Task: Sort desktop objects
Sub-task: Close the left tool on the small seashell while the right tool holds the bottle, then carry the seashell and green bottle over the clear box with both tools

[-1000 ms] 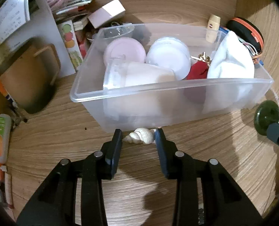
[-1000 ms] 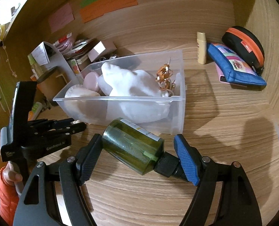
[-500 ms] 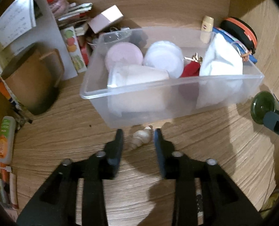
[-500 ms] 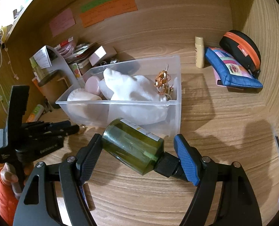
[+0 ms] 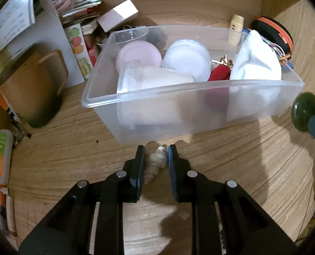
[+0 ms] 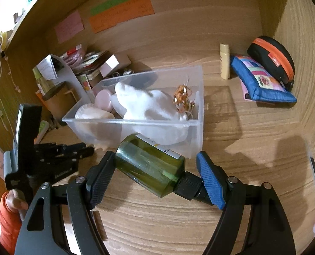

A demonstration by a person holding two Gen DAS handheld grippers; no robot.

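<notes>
- Left hand-held gripper (image 5: pixel 156 156) clamped on small cream spiral seashell (image 5: pixel 156 163), on wooden tabletop (image 5: pixel 231 170) just in front of clear plastic rectangular bin (image 5: pixel 191 104).
- Right hand-held gripper (image 6: pixel 155 170) clamped end to end on dark green plastic bottle (image 6: pixel 149 165), black cap against blue pad, near bin's front corner.

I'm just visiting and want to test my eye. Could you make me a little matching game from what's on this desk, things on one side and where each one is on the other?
Things:
1. seashell
2. green bottle
3. white cloth
4. blue pouch

Places:
A. inside the clear bin
B. gripped by the left gripper
C. on the desk beside the orange-zipped case
D. held by the right gripper

Pairs: 1-B, 2-D, 3-A, 4-C
</notes>
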